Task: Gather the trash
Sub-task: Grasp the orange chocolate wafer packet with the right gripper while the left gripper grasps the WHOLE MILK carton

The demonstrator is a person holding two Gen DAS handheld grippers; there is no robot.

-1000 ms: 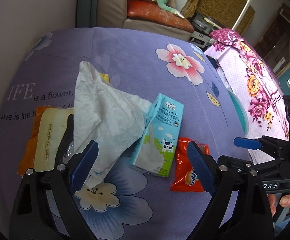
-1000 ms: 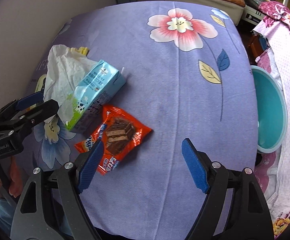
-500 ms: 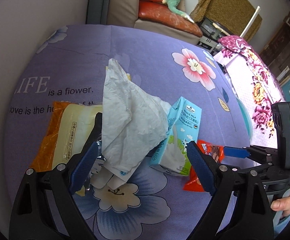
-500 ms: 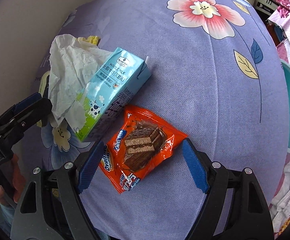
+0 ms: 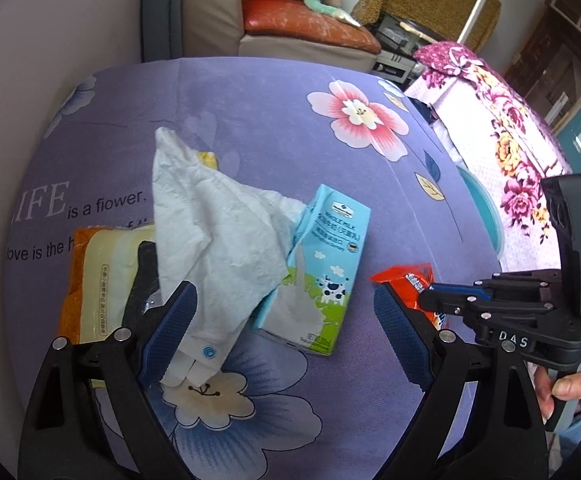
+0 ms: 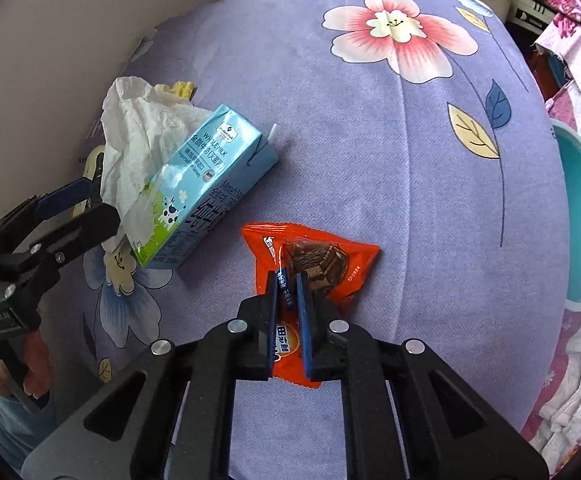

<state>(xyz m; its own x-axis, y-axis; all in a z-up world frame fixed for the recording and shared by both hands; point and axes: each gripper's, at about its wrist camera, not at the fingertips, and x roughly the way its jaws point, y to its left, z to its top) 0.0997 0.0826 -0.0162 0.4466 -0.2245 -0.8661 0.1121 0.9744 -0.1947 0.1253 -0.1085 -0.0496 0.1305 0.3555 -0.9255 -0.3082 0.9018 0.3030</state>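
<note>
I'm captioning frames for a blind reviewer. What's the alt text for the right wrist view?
The right tool is shut on an orange wafer snack wrapper lying on a purple floral tablecloth. To its left lie a blue milk carton and crumpled white tissue.

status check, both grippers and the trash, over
Right gripper shut on orange snack wrapper. Left gripper open over crumpled tissue and milk carton. Nothing blocking.
</note>
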